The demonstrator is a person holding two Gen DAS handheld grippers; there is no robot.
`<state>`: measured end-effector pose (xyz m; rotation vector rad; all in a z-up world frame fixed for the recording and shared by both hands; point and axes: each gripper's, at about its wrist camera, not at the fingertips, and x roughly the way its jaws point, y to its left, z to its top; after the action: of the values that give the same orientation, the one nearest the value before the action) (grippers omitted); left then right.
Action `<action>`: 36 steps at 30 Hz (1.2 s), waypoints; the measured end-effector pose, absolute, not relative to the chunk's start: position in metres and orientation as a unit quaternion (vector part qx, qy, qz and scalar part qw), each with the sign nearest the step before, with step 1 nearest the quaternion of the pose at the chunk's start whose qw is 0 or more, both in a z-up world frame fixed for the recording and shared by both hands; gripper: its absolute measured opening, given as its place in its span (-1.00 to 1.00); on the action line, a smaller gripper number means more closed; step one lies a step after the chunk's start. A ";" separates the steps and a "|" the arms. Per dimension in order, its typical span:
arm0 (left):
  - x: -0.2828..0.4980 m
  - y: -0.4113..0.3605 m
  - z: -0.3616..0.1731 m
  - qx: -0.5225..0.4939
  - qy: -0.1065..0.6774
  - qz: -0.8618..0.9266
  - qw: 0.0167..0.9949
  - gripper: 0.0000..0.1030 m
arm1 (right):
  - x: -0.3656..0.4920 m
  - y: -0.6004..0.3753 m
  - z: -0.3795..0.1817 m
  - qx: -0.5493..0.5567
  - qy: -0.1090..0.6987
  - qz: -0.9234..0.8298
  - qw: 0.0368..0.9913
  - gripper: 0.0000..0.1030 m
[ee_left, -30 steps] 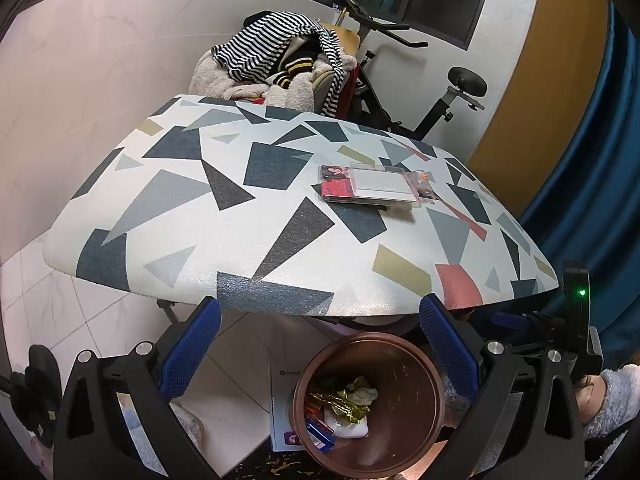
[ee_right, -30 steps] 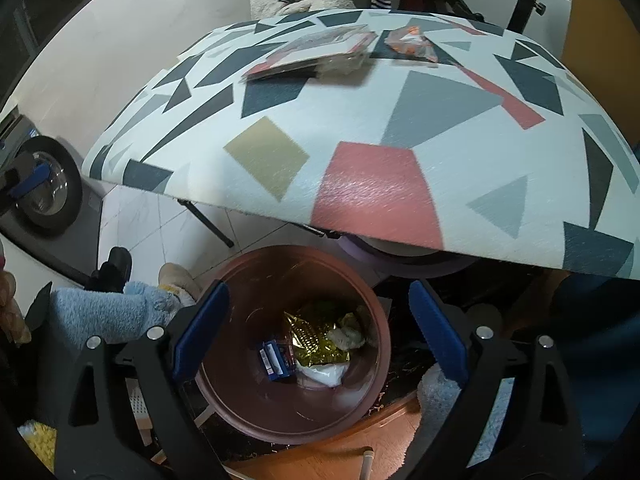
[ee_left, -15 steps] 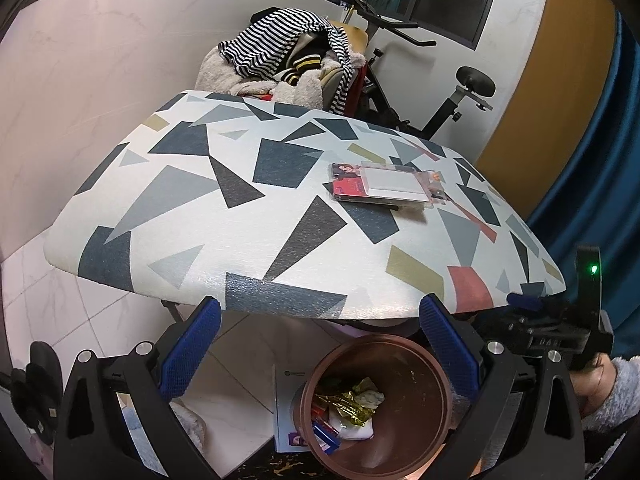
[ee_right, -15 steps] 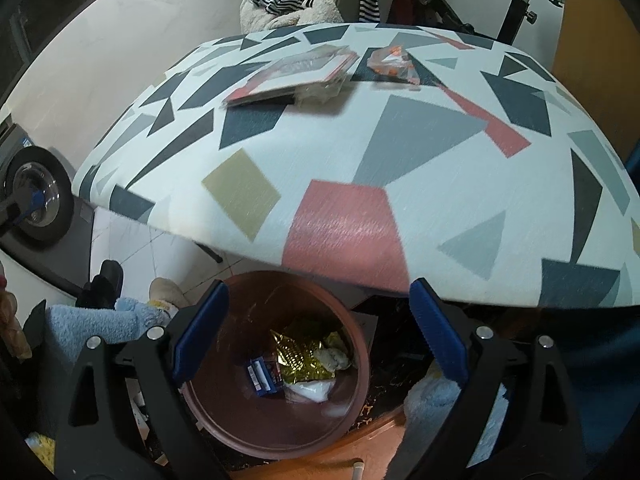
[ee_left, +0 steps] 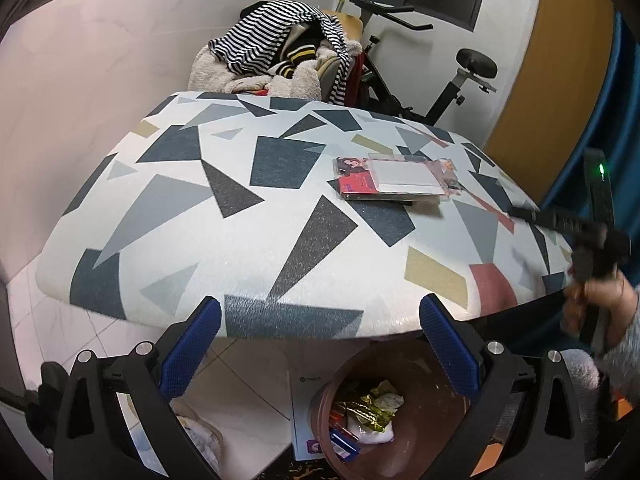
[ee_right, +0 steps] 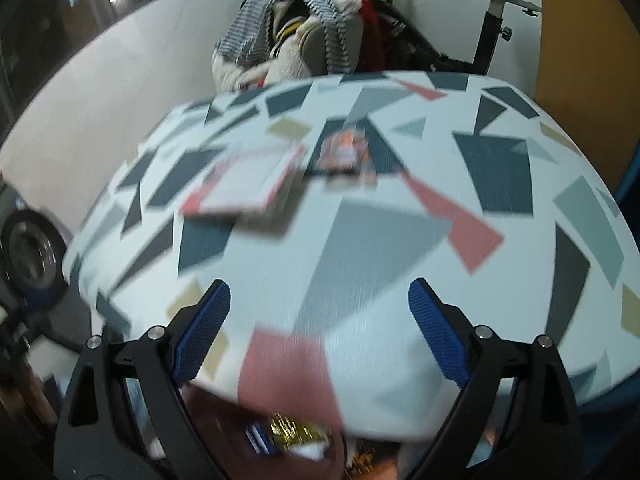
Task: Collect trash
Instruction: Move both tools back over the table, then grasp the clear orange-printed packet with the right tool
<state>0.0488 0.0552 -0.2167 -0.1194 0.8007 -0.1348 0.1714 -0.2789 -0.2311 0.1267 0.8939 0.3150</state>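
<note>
Both grippers have risen from the brown bin toward the bench | left gripper and right gripper fingers spread, empty | orange wrapper lies on bench beside flat packet

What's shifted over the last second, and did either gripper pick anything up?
The right gripper rose from over the brown bin and swung up over the patterned table, toward the orange wrapper and flat packet. The left gripper lifted slightly. Both stayed open and empty; the packet, the wrapper and the bin's trash stayed put.
</note>
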 end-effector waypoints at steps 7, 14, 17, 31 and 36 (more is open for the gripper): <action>0.079 0.050 -0.223 -0.045 0.393 -0.071 0.916 0.88 | 0.251 -0.285 -0.233 0.088 0.424 0.140 0.890 0.48; 0.109 0.035 -0.228 -0.017 0.393 -0.087 0.915 0.88 | 0.327 -0.280 -0.255 0.115 0.459 0.122 0.873 0.31; 0.123 0.026 -0.231 -0.009 0.396 -0.101 0.913 0.88 | 0.343 -0.280 -0.267 0.145 0.476 0.126 0.858 0.31; 0.195 -0.059 -0.247 0.134 0.391 -0.170 0.895 0.88 | 0.333 -0.290 -0.257 0.175 0.448 0.181 0.858 -0.86; 0.221 -0.074 -0.258 0.187 0.395 -0.167 0.884 0.88 | 0.320 -0.295 -0.250 0.176 0.437 0.187 0.862 -0.87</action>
<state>0.2211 -0.0741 -0.2579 0.3888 0.8225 -0.3484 0.3201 -0.2945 -0.2500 0.3695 0.9155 0.3916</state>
